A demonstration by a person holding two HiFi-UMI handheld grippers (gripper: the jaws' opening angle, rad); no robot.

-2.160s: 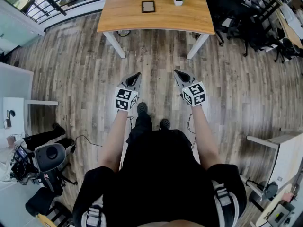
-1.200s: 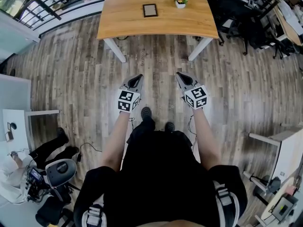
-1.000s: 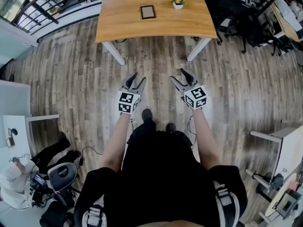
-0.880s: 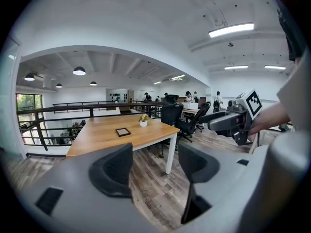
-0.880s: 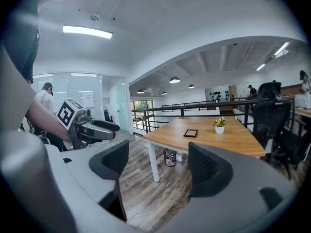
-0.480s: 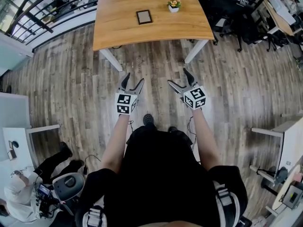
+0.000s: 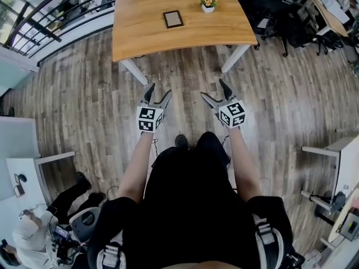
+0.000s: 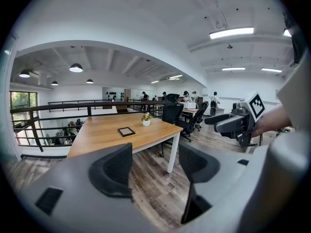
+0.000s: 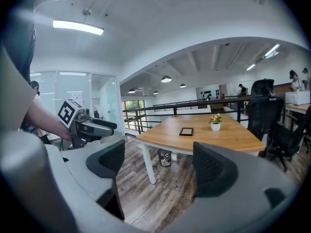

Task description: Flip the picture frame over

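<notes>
A small dark picture frame [image 7: 173,19] lies flat on the wooden table [image 7: 140,38], beside a white pot of flowers [image 7: 208,3]. It also shows in the left gripper view as the frame [image 8: 126,131] and in the right gripper view as the frame [image 9: 186,131]. Both grippers hover over the floor, well short of the table's near edge. My left gripper [image 7: 158,93] is open and empty, its jaws having just been opening. My right gripper [image 7: 213,90] is likewise open with nothing between its jaws, which have just been opening. Each points toward the table.
Black office chairs [image 7: 269,10] stand right of the table, and a railing [image 7: 56,10] runs to its left. A waste bin [image 9: 164,157] sits under the table. White desks [image 7: 336,156] flank the wooden floor, and a person [image 7: 28,234] sits at lower left.
Both grippers went from shut to open. The person has stepped toward the table, which now lies nearer, and both hands moved forward.
</notes>
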